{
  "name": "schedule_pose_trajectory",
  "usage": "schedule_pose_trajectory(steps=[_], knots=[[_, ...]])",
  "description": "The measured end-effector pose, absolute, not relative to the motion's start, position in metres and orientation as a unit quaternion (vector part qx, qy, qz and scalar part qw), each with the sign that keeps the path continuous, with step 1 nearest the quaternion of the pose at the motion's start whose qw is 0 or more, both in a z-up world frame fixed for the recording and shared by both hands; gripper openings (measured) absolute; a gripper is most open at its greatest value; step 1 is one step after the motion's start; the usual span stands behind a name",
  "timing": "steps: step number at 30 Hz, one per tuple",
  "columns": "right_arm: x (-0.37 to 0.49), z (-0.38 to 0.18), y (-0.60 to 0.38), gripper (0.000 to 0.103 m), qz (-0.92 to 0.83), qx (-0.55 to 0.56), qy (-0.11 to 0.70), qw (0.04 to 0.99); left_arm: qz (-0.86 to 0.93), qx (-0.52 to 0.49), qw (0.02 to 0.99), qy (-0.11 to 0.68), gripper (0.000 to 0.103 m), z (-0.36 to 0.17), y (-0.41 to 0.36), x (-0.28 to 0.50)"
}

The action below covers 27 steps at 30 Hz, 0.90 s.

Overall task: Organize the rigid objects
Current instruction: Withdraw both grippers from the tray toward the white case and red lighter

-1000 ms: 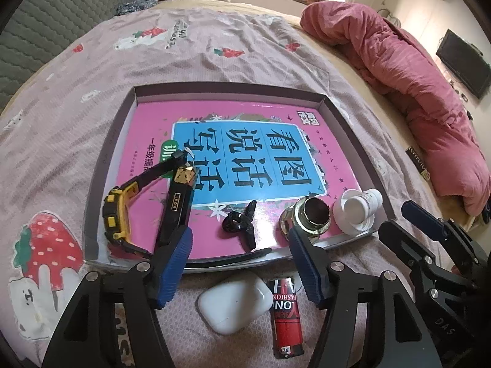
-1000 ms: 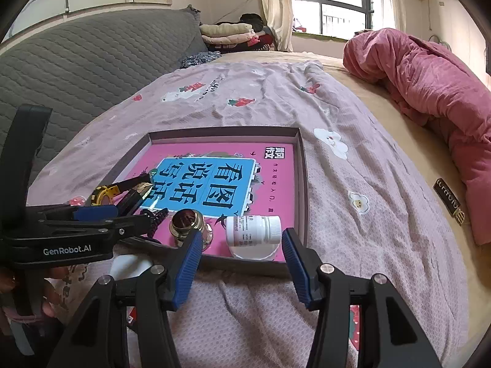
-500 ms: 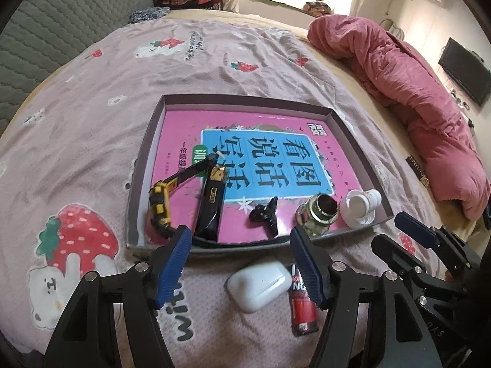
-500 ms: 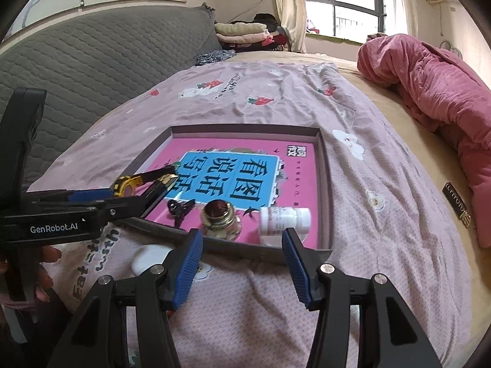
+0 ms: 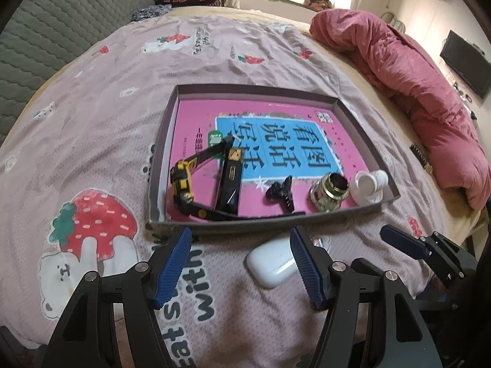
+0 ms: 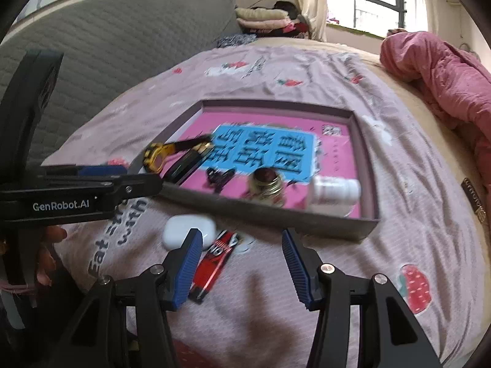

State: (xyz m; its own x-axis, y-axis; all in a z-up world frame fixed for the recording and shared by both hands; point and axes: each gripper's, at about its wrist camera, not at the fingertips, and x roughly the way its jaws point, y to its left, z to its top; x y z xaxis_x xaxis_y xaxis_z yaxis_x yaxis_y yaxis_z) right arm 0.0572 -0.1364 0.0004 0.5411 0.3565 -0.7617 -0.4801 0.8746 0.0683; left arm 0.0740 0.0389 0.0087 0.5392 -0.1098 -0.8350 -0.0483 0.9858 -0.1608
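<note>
Both grippers empty, fingers spread. Left gripper: white earbud case lies on the bed just ahead of its right finger, short of the tray. Right gripper: red tube lies beside its left finger. Case looks light, rigid, glossy (likely slippery on the rounded ends); judged best pinched across the flat sides. Tube: light, stiff; grip mid-body.

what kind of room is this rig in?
Most likely a bedroom in a home. The work surface is a bed with a strawberry-print sheet, a rumpled pink quilt lies along one side, and folded clothes are stacked by the window.
</note>
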Motion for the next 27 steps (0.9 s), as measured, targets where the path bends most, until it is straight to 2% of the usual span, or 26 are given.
schedule_pose_trajectory(steps=[27], knots=[[0.056,-0.049,-0.099,0.054,0.22,-0.11,0.459,0.853,-0.057,-0.064,0.844,0.53,0.068,-0.027,0.022,0.07]])
